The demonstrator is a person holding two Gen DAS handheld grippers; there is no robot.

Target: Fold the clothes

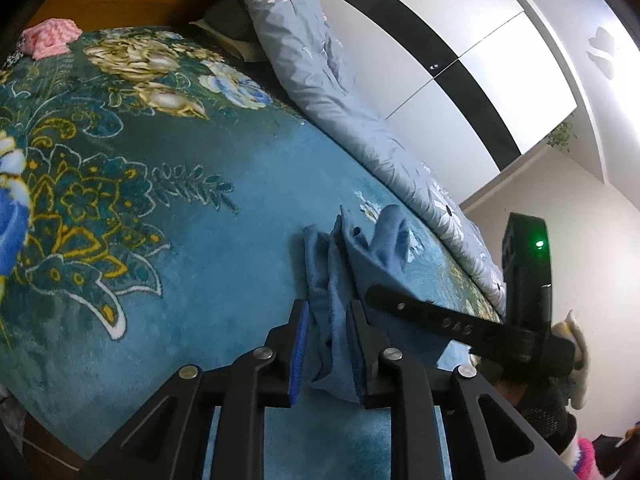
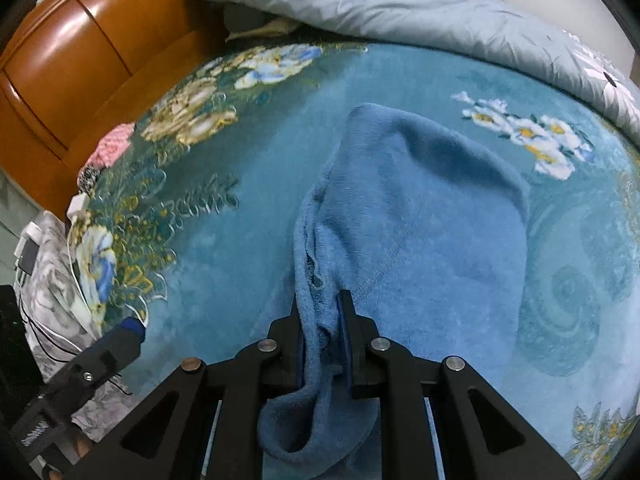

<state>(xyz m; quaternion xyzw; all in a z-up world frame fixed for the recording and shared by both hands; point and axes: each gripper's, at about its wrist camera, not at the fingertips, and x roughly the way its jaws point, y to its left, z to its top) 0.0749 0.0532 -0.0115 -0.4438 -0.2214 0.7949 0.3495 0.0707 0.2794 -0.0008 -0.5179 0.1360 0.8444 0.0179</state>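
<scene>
Blue fleece cloth (image 2: 420, 216) pinched tight in both left gripper (image 1: 328, 320) and right gripper (image 2: 322, 320); pull toward 12 o'clock evenly, edges aligned.

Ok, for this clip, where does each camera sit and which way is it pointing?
Left wrist: on the left gripper, looking along its fingers across the floral blanket toward the grey quilt and wardrobe; the right gripper shows beside it.
Right wrist: on the right gripper, looking over the blanket toward the wooden headboard; the left gripper's tip shows at lower left.
Shared: both grippers pinch the blue cloth, and both views show the pink item.
</scene>
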